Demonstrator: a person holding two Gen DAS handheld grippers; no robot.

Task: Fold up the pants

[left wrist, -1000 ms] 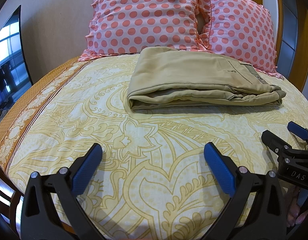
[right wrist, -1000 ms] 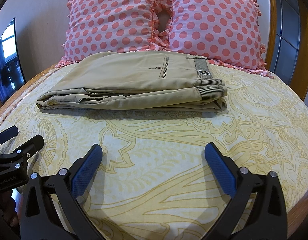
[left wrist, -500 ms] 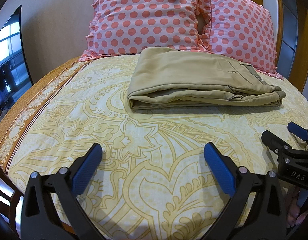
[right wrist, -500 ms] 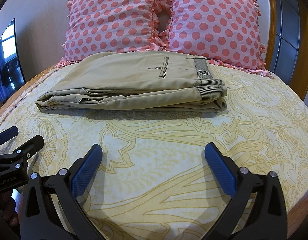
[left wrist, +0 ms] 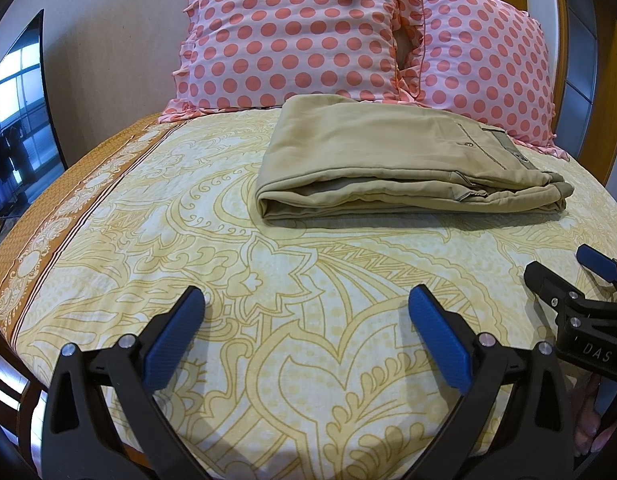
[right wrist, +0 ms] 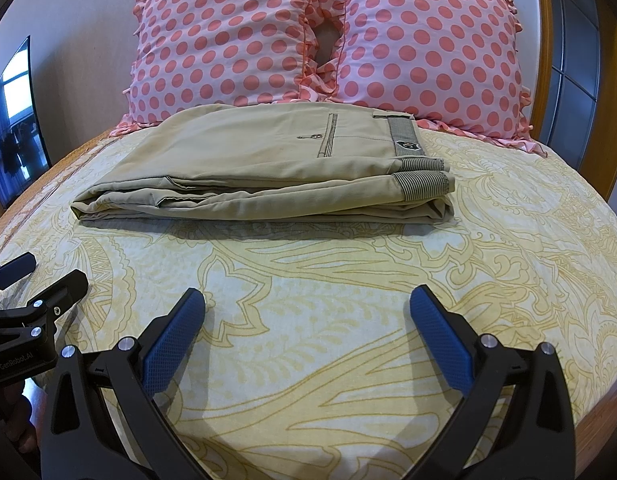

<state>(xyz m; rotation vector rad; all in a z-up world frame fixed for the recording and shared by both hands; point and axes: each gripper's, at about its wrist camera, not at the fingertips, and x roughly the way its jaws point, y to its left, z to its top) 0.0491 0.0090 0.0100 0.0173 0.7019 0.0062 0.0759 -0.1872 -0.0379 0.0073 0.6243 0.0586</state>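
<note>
On the bed: khaki pants (right wrist: 264,176) lie folded into a compact stack just before the pillows (right wrist: 328,36).
Left gripper (left wrist: 306,332): spread wide, empty, well short of the pants.
Right gripper (right wrist: 306,332): likewise spread, holding nothing.
Progress: folding looks finished; nothing evident remains.

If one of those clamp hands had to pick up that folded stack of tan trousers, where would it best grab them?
Probably at the rounded fold of the folded tan trousers, their left end, approached low from the left along the yellow patterned bedsheet. There all layers wrap into one closed roll. The near long edge shows separate loose layers, so a pinch there might lift only some. Both grippers are open and clear of them.
</note>
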